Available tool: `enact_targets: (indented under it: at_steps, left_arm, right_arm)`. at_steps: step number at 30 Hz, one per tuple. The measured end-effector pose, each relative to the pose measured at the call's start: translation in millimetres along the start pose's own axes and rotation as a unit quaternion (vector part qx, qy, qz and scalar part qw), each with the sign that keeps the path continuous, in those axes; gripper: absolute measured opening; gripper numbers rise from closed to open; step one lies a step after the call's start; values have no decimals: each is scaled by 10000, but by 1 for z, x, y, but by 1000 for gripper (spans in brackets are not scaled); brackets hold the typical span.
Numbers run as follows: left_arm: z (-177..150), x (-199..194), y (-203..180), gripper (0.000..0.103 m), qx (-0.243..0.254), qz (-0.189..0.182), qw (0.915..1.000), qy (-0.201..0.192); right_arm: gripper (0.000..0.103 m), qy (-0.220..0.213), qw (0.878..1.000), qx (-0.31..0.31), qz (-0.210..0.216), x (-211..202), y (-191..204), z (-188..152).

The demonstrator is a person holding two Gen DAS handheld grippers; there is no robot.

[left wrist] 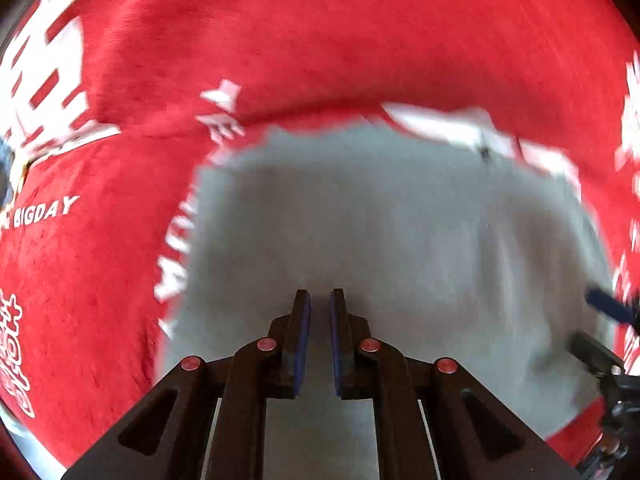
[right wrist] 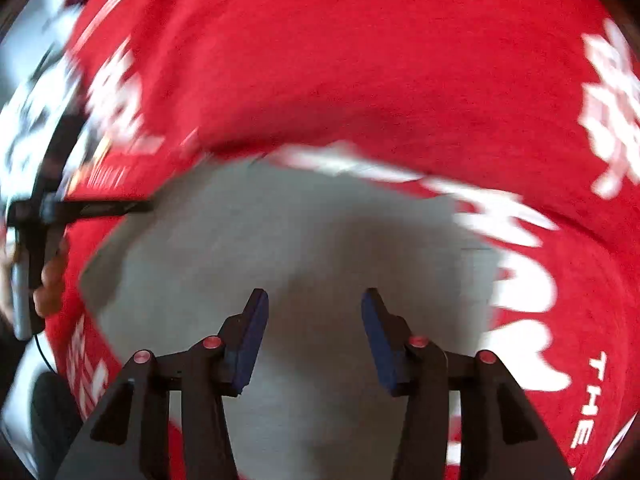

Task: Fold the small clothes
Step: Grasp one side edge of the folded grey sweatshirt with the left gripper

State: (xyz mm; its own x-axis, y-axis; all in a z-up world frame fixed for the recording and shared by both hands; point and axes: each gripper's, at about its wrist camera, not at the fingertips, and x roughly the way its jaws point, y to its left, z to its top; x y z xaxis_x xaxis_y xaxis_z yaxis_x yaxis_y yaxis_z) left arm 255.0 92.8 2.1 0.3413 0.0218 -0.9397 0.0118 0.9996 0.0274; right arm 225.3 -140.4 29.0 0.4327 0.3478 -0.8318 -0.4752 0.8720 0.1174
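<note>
Garment (right wrist: pixel 320 208) beneath right claw (right wrist: pixel 315 300)

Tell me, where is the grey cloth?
The grey cloth lies flat on the red cloth, filling the lower middle of both views, right under the left tongs and the right tongs.

right gripper (right wrist: pixel 315 300) fingers apart | over grey garment (right wrist: pixel 312 240) (blurred) | red cloth (right wrist: pixel 340 60) beneath

Place unclear; red printed cloth (left wrist: pixel 320 40) only
</note>
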Motion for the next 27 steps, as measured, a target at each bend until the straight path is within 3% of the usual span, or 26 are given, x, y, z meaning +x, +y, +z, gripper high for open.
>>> enact_targets:
  at_steps: [2,3,4,5,7,9,11,14,17,20,22,23,27]
  left_arm:
    - [-18,-9,-14,38,330,792,9947,-569]
    - [-23,-11,-14,77,381,1270,9884,-741]
    - [-27,-13,-6,103,323,1640,9820,-878]
    - [-29,-16,7,102,205,1718,9802,-960]
    - [-30,-16,37,102,-171,1195,9905,-662]
    - [-33,-24,64,102,-661,806,9929,-575]
    - [-37,-36,79,102,-887,648,9913,-721]
    - [-47,-36,90,102,-1149,399,9907,-604]
    - [-66,-27,83,102,-1193,31,9922,-362]
    - [-82,-22,81,102,-1060,255,9936,-289]
    - [-98,-18,94,102,-1192,195,9925,-182]
    - [-104,-21,104,102,-1331,102,9909,-156]
    - [-112,-37,133,102,-1622,-282,9859,-291]
  right_arm:
    - [52,314,9987,-308,-262,24,18,-8]
    - [53,379,9980,-337,-386,29,15,-15]
    - [54,244,9993,-148,-230,25,5,-20]
    - [54,193,9997,126,-125,19,-9,-24]
    - [54,164,9963,846,14,6,-43,-37]
    - [54,99,9921,1245,115,-6,-64,-49]
    - [54,155,9918,1265,49,-14,-67,-57]
    - [57,119,9925,1106,-509,-30,-49,-56]
    - [57,-25,9966,777,-266,-27,-11,-57]
    - [56,330,9977,441,-387,-11,9,-69]
    - [56,446,9956,722,-389,-6,-5,-82]
    - [56,241,9954,882,-268,-13,-13,-86]
    - [57,217,9899,1364,-308,-40,-34,-93]
